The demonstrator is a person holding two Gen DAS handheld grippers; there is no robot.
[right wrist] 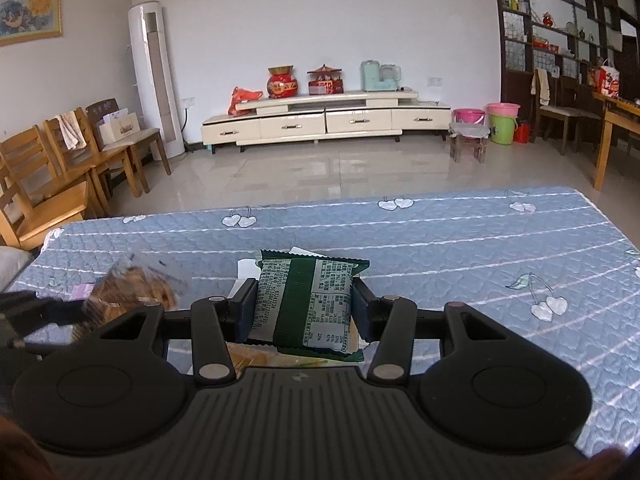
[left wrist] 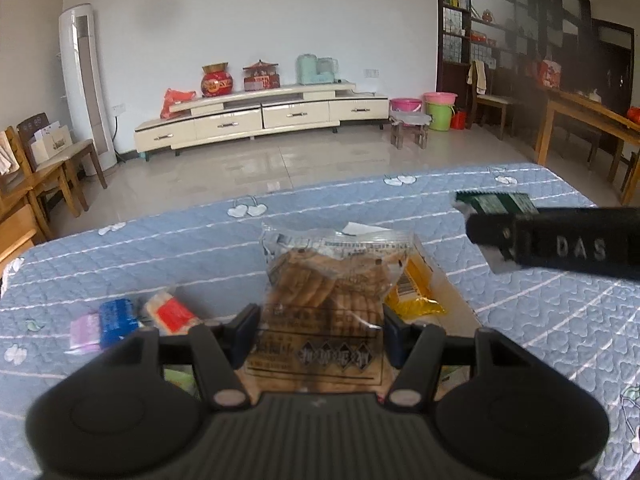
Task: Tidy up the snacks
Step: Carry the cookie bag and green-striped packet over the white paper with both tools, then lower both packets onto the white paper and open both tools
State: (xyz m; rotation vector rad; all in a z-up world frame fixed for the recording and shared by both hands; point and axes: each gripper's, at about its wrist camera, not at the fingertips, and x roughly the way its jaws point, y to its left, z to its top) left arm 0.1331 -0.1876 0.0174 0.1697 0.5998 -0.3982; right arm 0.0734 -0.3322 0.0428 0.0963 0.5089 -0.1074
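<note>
Clear-wrapped biscuits (left wrist: 326,300) clamped in your left gripper (left wrist: 320,334) and a green packet (right wrist: 306,304) clamped in your right gripper (right wrist: 304,308) hang over the cardboard box (left wrist: 448,280): lower each level, then release inside.

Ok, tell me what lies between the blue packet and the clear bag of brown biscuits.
In the left wrist view, a red-and-white wrapped snack lies between the blue packet and the clear bag of brown biscuits.
</note>
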